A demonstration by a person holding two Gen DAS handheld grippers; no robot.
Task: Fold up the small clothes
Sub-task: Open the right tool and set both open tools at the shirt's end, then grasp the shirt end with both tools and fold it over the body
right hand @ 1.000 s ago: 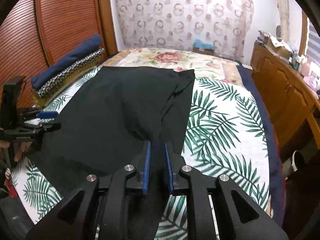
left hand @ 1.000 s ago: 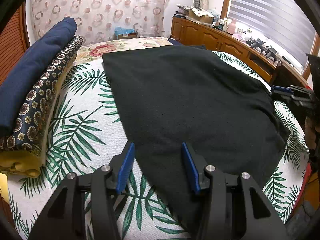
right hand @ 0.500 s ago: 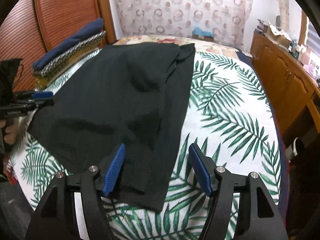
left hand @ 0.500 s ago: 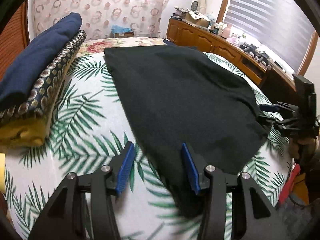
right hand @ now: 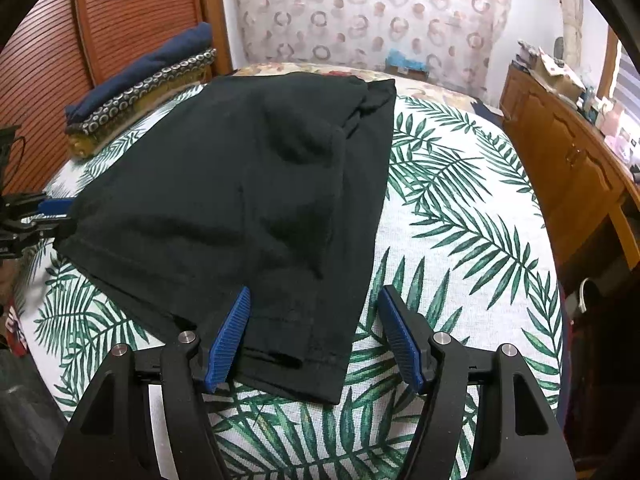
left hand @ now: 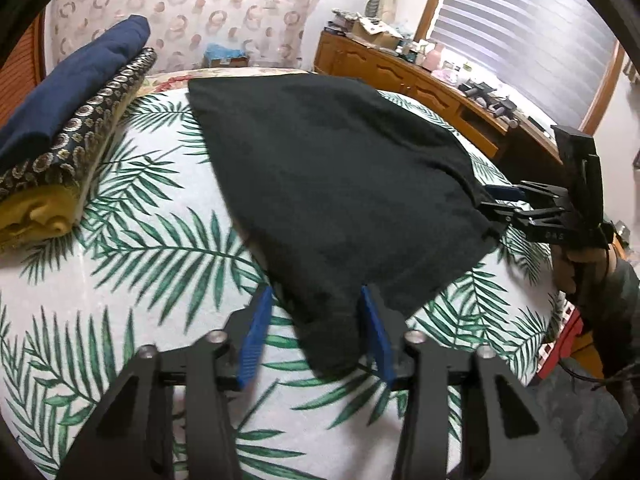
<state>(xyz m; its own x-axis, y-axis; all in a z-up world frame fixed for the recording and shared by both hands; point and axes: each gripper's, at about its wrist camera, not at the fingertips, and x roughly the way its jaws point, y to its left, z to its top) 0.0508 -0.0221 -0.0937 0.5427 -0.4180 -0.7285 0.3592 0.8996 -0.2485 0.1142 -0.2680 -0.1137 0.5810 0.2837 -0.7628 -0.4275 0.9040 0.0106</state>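
A black garment (left hand: 336,184) of soft, matte knit is spread on a bed (left hand: 132,248) covered in a white sheet printed with green palm fronds. One side is folded over, so that a long straight layered edge and a stitched hem are shown in the right wrist view (right hand: 256,184); shallow creases are pressed into the upper layer. At the far end of the bed a floral cover is partly hidden by the garment.

The left tool (left hand: 316,334) is seen with its ribbed blue pads apart and its jaws closing; a narrow corner of the garment is lying between the pads, and the right-hand pad is just at the cloth's edge. A grip cannot be confirmed. In the right wrist view the same tool (right hand: 60,212) is met at the garment's left edge, cut off by the frame.

The right tool (right hand: 316,332) is held wide, its jaws closing slightly, with the near hem corner lying between the pads but not pinched; the left pad is over the cloth, the right pad over bare sheet. In the left wrist view (left hand: 486,200) its tips are placed at the garment's right edge, and small white lettering on its body is too blurred to read. The hand (left hand: 568,268) behind it is partly hidden.

A stack of folded textiles (left hand: 68,136) is set by the ribbed wooden headboard: navy on top, a ring-patterned layer, mustard below. A wooden cabinet (right hand: 560,160) is cluttered with items too small to make out.
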